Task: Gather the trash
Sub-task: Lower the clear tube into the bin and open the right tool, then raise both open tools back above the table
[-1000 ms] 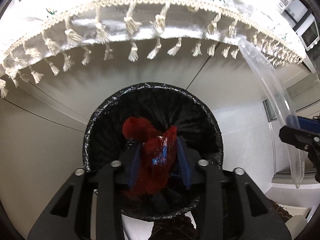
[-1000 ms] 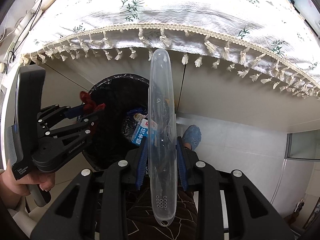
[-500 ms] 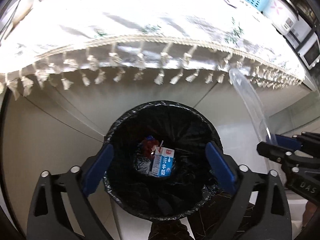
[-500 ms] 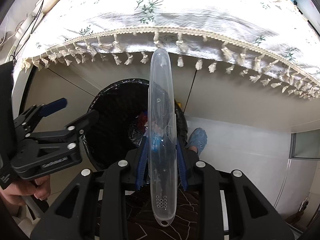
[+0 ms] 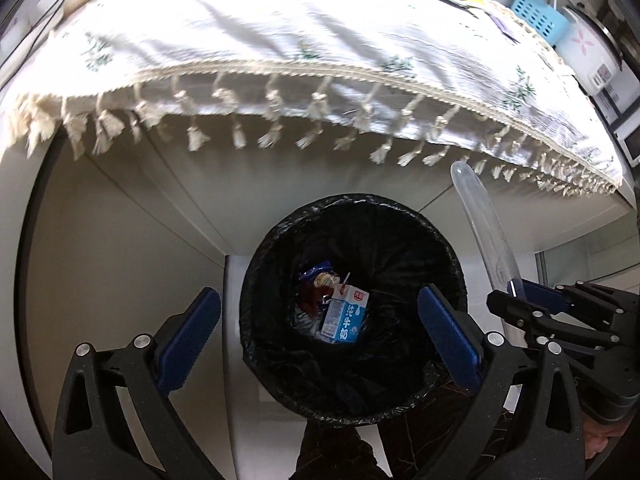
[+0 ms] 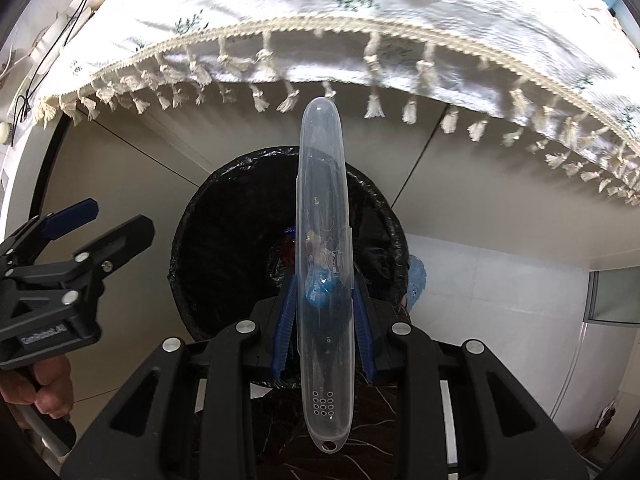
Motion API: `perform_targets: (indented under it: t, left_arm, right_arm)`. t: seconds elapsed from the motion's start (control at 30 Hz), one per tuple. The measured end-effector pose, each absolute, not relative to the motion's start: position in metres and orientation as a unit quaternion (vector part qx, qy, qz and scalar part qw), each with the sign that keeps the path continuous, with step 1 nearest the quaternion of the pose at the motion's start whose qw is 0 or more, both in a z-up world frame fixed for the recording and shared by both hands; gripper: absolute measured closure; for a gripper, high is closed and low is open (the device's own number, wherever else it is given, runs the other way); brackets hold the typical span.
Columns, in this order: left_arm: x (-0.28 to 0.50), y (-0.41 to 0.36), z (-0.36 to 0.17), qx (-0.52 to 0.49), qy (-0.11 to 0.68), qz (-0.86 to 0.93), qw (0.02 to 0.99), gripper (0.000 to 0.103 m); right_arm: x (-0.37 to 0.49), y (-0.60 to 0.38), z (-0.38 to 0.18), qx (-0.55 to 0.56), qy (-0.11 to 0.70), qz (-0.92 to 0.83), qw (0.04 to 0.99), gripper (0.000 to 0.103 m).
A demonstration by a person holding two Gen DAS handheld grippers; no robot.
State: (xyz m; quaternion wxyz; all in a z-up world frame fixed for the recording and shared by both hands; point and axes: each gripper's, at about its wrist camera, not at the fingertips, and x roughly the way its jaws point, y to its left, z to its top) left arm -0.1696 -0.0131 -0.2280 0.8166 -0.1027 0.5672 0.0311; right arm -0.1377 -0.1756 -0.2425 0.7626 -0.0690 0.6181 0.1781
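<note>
A round bin lined with a black bag (image 5: 436, 248) (image 6: 224, 240) stands on the floor below the table edge. Inside lie a blue-and-white milk carton (image 5: 346, 314), a red wrapper (image 5: 310, 300) and a small blue packet. My left gripper (image 5: 320, 336) hangs above the bin, jaws spread wide and opening, with nothing between them. My right gripper (image 6: 322, 306) is shut on a long clear plastic case (image 6: 324, 272) (image 5: 484, 228), held upright over the bin's right side. The left gripper (image 6: 84, 220) shows at the left of the right wrist view, a hand on its handle.
A white tablecloth with tassels (image 5: 320, 60) (image 6: 360, 40) hangs over the table above the bin. A blue basket (image 5: 538, 20) and a rice cooker (image 5: 592, 52) stand at the table's far right. A blue slipper (image 6: 416, 276) lies on the pale floor right of the bin.
My left gripper opened and dropped the red wrapper into the bin, then rose and drew back. My right gripper moved left with the clear case, closer over the bin.
</note>
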Motion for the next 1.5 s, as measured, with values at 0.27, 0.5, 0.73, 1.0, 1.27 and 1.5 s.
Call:
perform_targets:
  t: [0.27, 0.5, 0.73, 1.0, 1.27, 1.5]
  left_arm:
    - [-0.180, -0.001, -0.234, -0.111, 0.574, 0.046, 0.810, 0.006]
    - [-0.190, 0.005, -0.238, -0.116, 0.575, 0.059, 0.808, 0.006]
    - [-0.200, 0.013, -0.246, -0.118, 0.581, 0.073, 0.802, 0.006]
    - [-0.206, 0.016, -0.251, -0.118, 0.584, 0.084, 0.799, 0.006]
    - [-0.203, 0.020, -0.250, -0.117, 0.583, 0.083, 0.800, 0.006]
    - [-0.195, 0.016, -0.229, -0.109, 0.576, 0.082, 0.806, 0.006]
  right_arm:
    - [-0.149, -0.151, -0.264, -0.096, 0.620, 0.183, 0.757, 0.076]
    - [-0.155, -0.131, -0.289, -0.108, 0.627, 0.189, 0.748, 0.076]
    - [-0.158, -0.120, -0.304, -0.123, 0.628, 0.198, 0.742, 0.076]
    - [-0.154, -0.116, -0.308, -0.128, 0.620, 0.197, 0.748, 0.070]
    - [-0.144, -0.132, -0.287, -0.106, 0.593, 0.179, 0.778, 0.032]
    - [-0.126, -0.166, -0.241, -0.076, 0.568, 0.133, 0.809, 0.012]
